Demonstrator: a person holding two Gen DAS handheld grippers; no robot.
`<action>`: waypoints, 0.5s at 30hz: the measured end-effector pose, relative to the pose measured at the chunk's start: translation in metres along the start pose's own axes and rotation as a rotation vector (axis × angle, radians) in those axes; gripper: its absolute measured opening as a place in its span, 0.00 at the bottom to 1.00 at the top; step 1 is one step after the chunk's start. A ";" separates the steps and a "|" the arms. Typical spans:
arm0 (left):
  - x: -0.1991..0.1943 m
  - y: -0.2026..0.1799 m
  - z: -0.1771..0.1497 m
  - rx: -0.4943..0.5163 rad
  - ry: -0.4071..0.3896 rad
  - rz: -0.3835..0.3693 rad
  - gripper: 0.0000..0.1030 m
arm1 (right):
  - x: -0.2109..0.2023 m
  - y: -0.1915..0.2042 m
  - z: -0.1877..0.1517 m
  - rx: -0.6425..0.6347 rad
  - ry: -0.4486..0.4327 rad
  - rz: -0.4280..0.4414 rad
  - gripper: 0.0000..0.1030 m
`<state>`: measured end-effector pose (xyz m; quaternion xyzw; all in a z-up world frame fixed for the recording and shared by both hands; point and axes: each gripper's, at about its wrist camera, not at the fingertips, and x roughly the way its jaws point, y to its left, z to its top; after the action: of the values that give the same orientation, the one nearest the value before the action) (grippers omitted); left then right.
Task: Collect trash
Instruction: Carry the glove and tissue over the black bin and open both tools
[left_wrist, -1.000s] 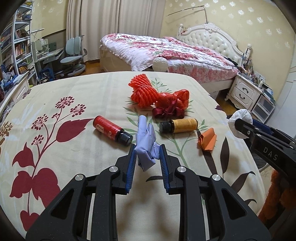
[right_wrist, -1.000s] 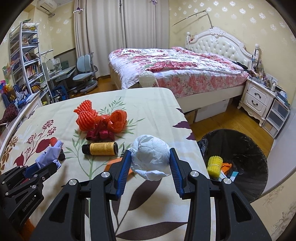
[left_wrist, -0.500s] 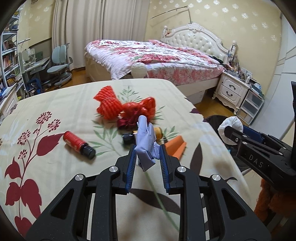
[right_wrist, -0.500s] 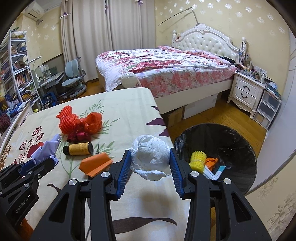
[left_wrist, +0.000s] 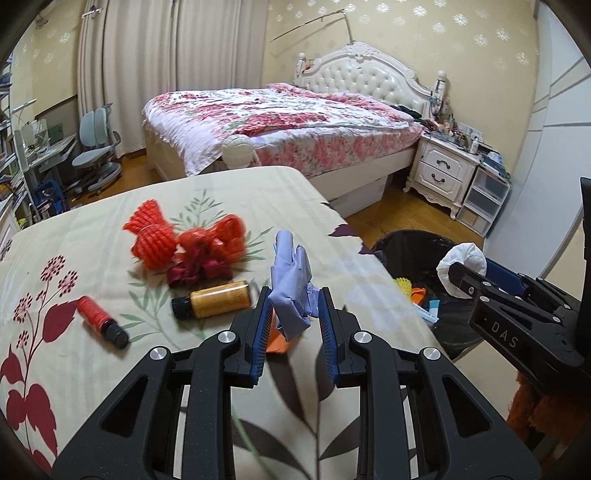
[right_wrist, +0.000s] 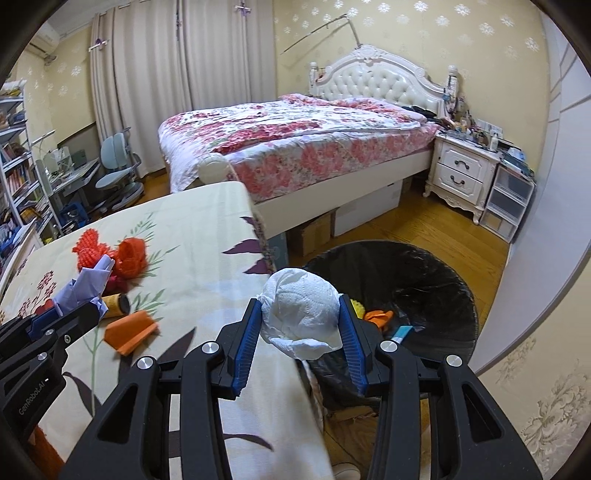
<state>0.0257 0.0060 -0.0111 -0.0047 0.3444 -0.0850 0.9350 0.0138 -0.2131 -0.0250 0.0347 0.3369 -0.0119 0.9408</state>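
My left gripper (left_wrist: 294, 301) is shut on a crumpled pale blue glove (left_wrist: 291, 273), held above the table with the floral cloth (left_wrist: 92, 236). My right gripper (right_wrist: 300, 310) is shut on a white paper ball (right_wrist: 300, 308) and hangs over the table's right edge, beside the black-lined trash bin (right_wrist: 424, 280). The bin (left_wrist: 417, 254) has a yellow piece and orange scraps inside. On the cloth lie red mesh netting (left_wrist: 155, 232), a dark red ribbon (left_wrist: 195, 269), a yellow bottle (left_wrist: 214, 299), a red bottle (left_wrist: 101, 321) and an orange folded paper (right_wrist: 129, 330).
A bed with a floral quilt (right_wrist: 295, 136) stands behind the table. A white nightstand (right_wrist: 461, 173) and plastic drawers (right_wrist: 509, 199) line the right wall. A desk, chair (right_wrist: 118, 166) and bookshelves stand at the left. Wooden floor (right_wrist: 424, 229) surrounds the bin.
Both grippers have swung right towards the bin with their loads still held. The bin has come into the left wrist view and sits closer under the right gripper.
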 end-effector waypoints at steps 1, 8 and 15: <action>0.003 -0.006 0.002 0.010 0.000 -0.005 0.24 | 0.002 -0.006 0.000 0.011 0.000 -0.009 0.41; 0.030 -0.046 0.014 0.081 0.005 -0.041 0.24 | 0.020 -0.044 0.003 0.071 0.008 -0.077 0.41; 0.068 -0.082 0.027 0.138 0.028 -0.068 0.24 | 0.042 -0.074 0.003 0.122 0.031 -0.132 0.41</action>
<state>0.0808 -0.0869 -0.0288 0.0493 0.3503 -0.1401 0.9248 0.0445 -0.2875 -0.0534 0.0699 0.3519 -0.0940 0.9287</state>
